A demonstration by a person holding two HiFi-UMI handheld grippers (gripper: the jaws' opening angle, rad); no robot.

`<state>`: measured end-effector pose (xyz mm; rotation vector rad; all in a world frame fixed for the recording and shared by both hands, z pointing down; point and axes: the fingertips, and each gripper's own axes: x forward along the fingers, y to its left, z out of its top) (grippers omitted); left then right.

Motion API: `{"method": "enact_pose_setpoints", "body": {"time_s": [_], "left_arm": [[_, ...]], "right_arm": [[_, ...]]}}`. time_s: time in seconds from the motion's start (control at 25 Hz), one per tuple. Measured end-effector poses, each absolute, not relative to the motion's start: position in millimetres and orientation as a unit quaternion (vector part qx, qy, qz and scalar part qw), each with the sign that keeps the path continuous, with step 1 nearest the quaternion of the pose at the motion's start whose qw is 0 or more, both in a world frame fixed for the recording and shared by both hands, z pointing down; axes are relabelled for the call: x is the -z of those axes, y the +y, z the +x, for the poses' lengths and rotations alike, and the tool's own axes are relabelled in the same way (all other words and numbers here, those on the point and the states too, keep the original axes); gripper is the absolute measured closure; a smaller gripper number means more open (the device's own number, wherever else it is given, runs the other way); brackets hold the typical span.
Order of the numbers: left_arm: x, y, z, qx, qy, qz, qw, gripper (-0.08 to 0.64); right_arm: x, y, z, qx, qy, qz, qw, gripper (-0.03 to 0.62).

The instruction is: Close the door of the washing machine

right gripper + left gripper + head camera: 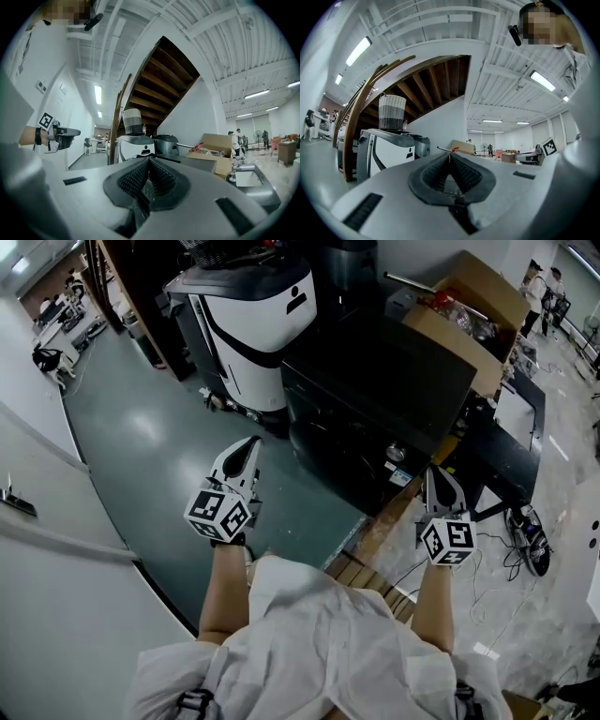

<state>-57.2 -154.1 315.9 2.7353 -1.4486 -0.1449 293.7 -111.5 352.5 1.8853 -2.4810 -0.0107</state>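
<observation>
the left gripper and right gripper hang level, all jaws pinched together on nothing, just short of the black washing machine on the floor, which looks shut already, so i'd just check the door sits flush.

AHEAD: black machine stands just before left gripper and right gripper, barring the way | LEFT: green floor open between white wall and white unit | RIGHT: cables and wooden pallet litter the floor | BEYOND: cardboard box behind the machine.
</observation>
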Motion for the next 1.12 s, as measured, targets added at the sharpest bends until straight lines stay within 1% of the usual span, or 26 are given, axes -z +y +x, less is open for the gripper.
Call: {"method": "enact_pose_setpoints", "body": {"time_s": [0.36, 0.8, 1.12], "left_arm": [[-320, -159, -58, 0.045, -0.454, 0.889, 0.023, 0.543], [-325, -159, -57, 0.046, -0.446, 0.893, 0.027, 0.544], [-327, -158, -52, 0.040, -0.444, 0.895, 0.026, 0.543]], "right_arm": [[-349, -104, 281, 0.003, -0.789, 0.614, 0.013, 0.565], [-352, -92, 280, 0.008, -0.782, 0.622, 0.035, 0.565], [-355, -88, 284, 0.010, -0.780, 0.624, 0.038, 0.565]]}}
